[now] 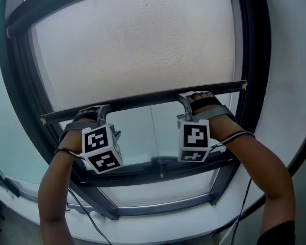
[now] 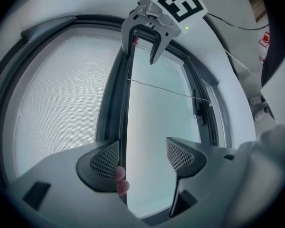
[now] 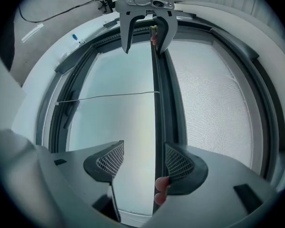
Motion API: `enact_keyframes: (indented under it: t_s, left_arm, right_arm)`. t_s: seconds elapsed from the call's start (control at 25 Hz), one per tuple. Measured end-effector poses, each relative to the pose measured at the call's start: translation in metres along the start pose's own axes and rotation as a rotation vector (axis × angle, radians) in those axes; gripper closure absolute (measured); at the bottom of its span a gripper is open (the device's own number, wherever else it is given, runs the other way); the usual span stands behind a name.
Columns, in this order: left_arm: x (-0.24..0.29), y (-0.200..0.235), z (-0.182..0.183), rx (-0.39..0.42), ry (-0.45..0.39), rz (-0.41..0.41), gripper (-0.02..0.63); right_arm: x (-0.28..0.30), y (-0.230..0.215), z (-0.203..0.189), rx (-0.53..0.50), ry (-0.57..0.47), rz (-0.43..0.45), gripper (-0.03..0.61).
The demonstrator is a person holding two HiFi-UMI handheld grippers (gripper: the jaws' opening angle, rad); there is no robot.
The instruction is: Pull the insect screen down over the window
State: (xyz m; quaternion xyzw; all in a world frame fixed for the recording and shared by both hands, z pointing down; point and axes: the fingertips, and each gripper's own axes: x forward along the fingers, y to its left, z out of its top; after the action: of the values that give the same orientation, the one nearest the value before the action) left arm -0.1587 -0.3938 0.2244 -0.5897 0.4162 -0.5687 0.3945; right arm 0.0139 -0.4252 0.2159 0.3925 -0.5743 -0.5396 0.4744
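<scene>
The insect screen (image 1: pixel 137 45) is covering the upper part of the window, and its dark bottom bar (image 1: pixel 143 101) is running at a slant across the glass (image 1: pixel 143 137), lower at the left end. Below the bar, bare pane is showing down to the window frame (image 1: pixel 158 170), with a thin cord (image 1: pixel 154 131) hanging from the bar's middle.

Both grippers are reaching up to this bar, well apart from each other. The left gripper (image 1: pixel 99 117) is sitting near the bar's left end and the right gripper (image 1: pixel 187 103) nearer its right end.

In the left gripper view, the left gripper (image 2: pixel 143 156) is standing wide open. The bar (image 2: pixel 125 103) is passing between its jaws, close against one of them and clear of the other, so nothing is being clamped. Fingertips (image 2: pixel 119 175) are showing beside the bar there.

The right gripper (image 3: pixel 145 159) is likewise gaping, with the bar (image 3: pixel 156 103) lying along one jaw only and fingertips (image 3: pixel 161 189) curling beside it.
</scene>
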Motion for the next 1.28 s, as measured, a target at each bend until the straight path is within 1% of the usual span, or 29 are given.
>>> enact_keyframes:
  t_s: [0.08,0.2,0.28,0.36,0.52,0.68,0.8,0.92,1.04,1.16,1.28]
  left_arm:
    - [0.0,0.024,0.005,-0.014,-0.009,-0.007,0.299]
    - [0.0,0.085,0.018,-0.056,-0.039,-0.046,0.299]
    - [0.003,0.106,0.025,-0.077,-0.056,-0.084,0.299]
    - [0.003,0.111,0.029,-0.084,-0.068,-0.11,0.299]
    - [-0.004,0.097,0.03,-0.094,-0.089,-0.154,0.299]
    - [0.0,0.084,0.031,-0.101,-0.096,-0.135,0.299]
    - [0.004,0.076,0.03,-0.096,-0.086,-0.136,0.299]
    - [0.006,0.073,0.03,-0.107,-0.087,-0.121,0.299]
    - [0.005,0.069,0.032,-0.133,-0.111,-0.146,0.299]
    - [0.01,0.056,0.031,-0.116,-0.098,-0.162,0.299]
    - [0.014,0.034,0.032,-0.112,-0.091,-0.208,0.3]
  right_arm:
    - [0.003,-0.025,-0.007,-0.007,0.007,0.014,0.305]
    - [0.011,-0.089,-0.022,-0.012,0.011,0.055,0.305]
    - [0.017,-0.11,-0.03,-0.007,0.012,0.082,0.305]
    - [0.018,-0.115,-0.034,-0.002,0.013,0.095,0.305]
    - [0.008,-0.104,-0.033,-0.001,0.008,0.131,0.305]
    - [0.009,-0.089,-0.032,-0.013,0.006,0.113,0.305]
    - [0.011,-0.08,-0.032,0.012,0.005,0.126,0.305]
    - [0.011,-0.078,-0.032,0.029,-0.003,0.108,0.305]
    - [0.012,-0.072,-0.034,0.009,0.002,0.106,0.305]
    - [0.013,-0.058,-0.036,-0.007,0.015,0.131,0.305]
    - [0.01,-0.036,-0.036,-0.001,0.014,0.195,0.305]
